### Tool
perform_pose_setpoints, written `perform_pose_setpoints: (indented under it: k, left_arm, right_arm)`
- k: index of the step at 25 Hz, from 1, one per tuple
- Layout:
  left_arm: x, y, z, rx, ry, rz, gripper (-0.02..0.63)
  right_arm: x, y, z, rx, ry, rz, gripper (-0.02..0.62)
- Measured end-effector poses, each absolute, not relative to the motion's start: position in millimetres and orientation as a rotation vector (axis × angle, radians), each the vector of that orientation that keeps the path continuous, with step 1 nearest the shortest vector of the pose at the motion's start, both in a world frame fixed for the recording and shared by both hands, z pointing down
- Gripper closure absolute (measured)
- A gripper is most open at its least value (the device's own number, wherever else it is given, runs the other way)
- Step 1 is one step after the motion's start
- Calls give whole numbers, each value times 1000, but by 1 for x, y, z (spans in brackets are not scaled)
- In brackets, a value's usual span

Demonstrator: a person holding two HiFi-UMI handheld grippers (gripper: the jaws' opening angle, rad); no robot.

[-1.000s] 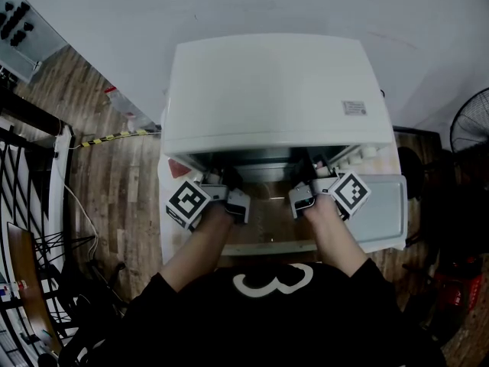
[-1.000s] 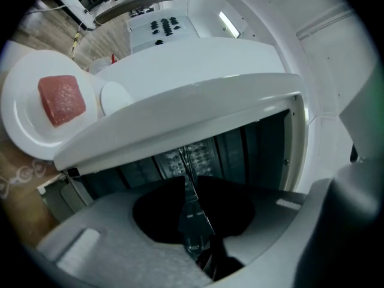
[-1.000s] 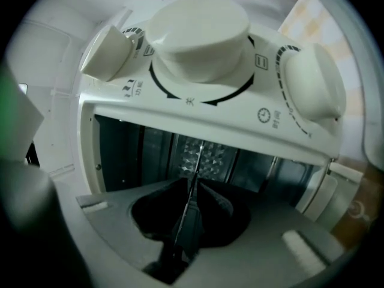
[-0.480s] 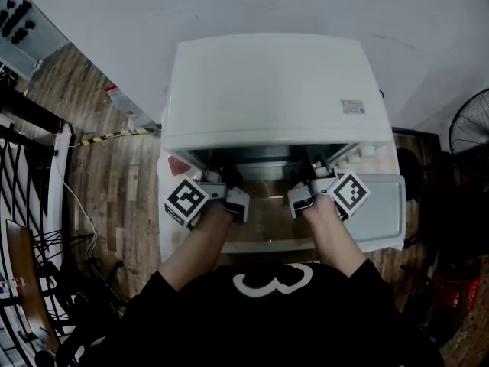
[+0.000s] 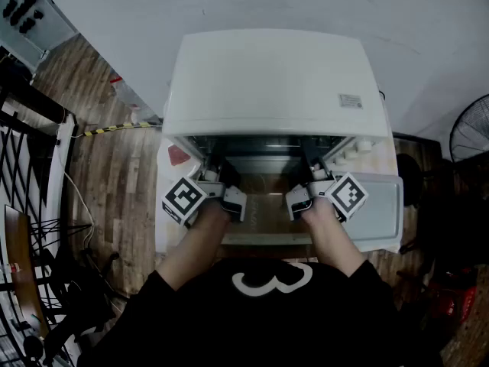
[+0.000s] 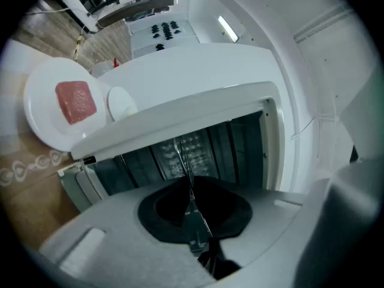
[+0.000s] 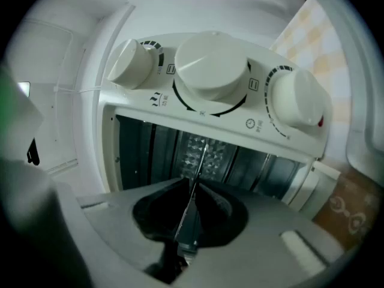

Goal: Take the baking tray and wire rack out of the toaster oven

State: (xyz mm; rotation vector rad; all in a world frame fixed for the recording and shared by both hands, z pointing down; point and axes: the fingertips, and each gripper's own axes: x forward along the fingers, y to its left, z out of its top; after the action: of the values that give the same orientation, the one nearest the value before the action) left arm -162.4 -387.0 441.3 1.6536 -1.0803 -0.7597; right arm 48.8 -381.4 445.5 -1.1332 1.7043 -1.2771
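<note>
Tray (image 7: 201,156), thin flat metal, is pinched edge-on by left tongs (image 6: 187,191) and right tongs (image 7: 192,191), both nearly closed.

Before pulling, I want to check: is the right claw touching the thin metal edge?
Touching. The right gripper view shows the right claw, its jaws just closed, pinching the thin metal edge.

A workshop-style test room.
White toaster oven (image 5: 275,82) above a wood-plank floor (image 5: 114,189) crossed by striped hazard tape (image 5: 114,133), a fan (image 5: 467,132) and black metal frames (image 5: 34,107) alongside.
</note>
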Motion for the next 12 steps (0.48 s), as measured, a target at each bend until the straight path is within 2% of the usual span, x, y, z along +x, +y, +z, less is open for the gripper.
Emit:
perform_pose_setpoints:
  k: [12]
  left_arm:
    - [-162,-365,441,1628,-1115,-816,574]
  right_arm:
    - [51,-363,445,-1089,1790,-1302,557]
